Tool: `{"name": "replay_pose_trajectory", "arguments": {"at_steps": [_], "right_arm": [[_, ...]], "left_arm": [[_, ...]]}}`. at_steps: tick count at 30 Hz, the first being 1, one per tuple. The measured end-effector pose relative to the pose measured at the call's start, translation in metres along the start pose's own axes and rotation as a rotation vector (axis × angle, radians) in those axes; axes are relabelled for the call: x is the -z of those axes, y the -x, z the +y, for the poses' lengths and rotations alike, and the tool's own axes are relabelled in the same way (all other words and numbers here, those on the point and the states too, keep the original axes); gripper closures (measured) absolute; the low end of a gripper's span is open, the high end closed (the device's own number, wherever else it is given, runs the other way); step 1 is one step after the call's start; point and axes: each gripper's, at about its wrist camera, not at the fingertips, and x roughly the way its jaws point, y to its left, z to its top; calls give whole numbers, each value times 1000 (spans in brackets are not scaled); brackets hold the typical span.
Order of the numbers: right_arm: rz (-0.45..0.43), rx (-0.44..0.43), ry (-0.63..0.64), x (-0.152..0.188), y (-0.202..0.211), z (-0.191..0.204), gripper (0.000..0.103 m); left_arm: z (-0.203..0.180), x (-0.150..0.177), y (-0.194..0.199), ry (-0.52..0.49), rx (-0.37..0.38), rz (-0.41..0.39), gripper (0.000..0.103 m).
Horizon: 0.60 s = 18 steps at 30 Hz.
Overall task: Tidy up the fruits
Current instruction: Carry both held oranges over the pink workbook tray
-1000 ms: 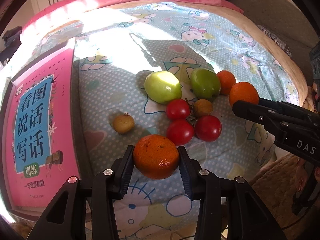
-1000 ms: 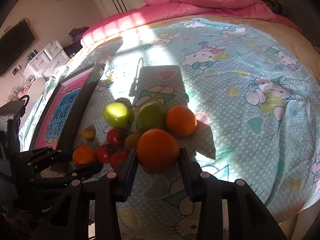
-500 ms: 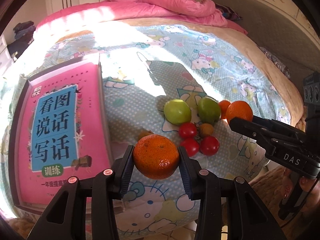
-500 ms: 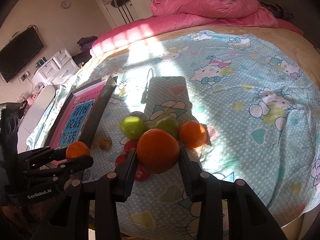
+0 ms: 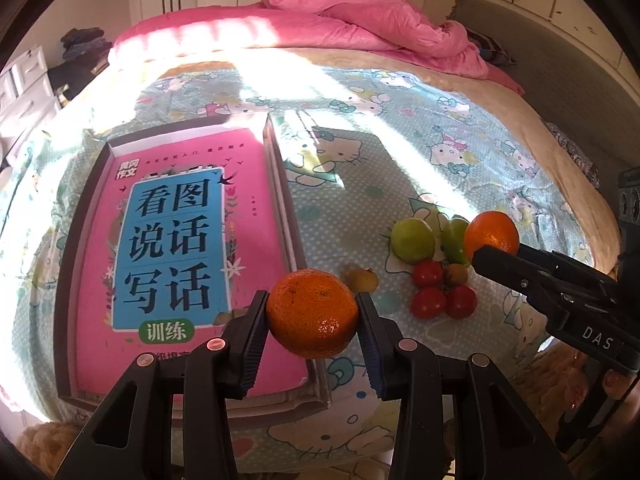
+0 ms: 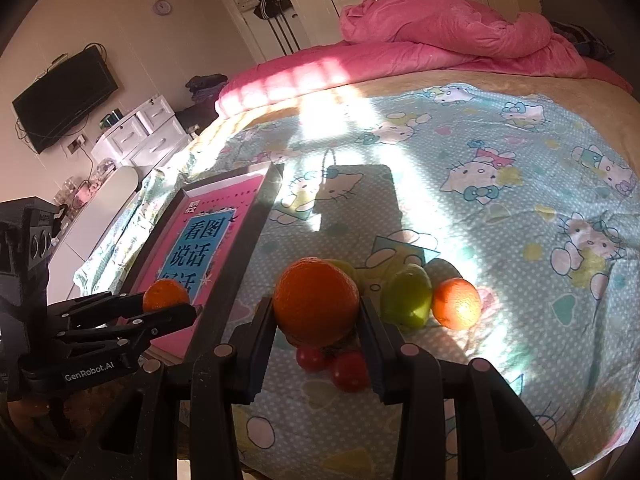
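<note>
Left fingers (image 5: pixel 312 316) lifted, mandarin (image 5: pixel 312 313) between (clamped)

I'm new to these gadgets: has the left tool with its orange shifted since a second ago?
Yes. The left tool, shut on its orange, has risen and swung left, away from the fruit pile and toward the pink book.
</note>
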Motion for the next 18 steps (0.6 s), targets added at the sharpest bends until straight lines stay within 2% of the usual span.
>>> {"name": "replay_pose_trajectory", "arguments": {"at_steps": [18], "right_arm": [[44,-100,146,2,-28,77,62]], "left_arm": [[83,14,18,147,-93,-6,59]]}}
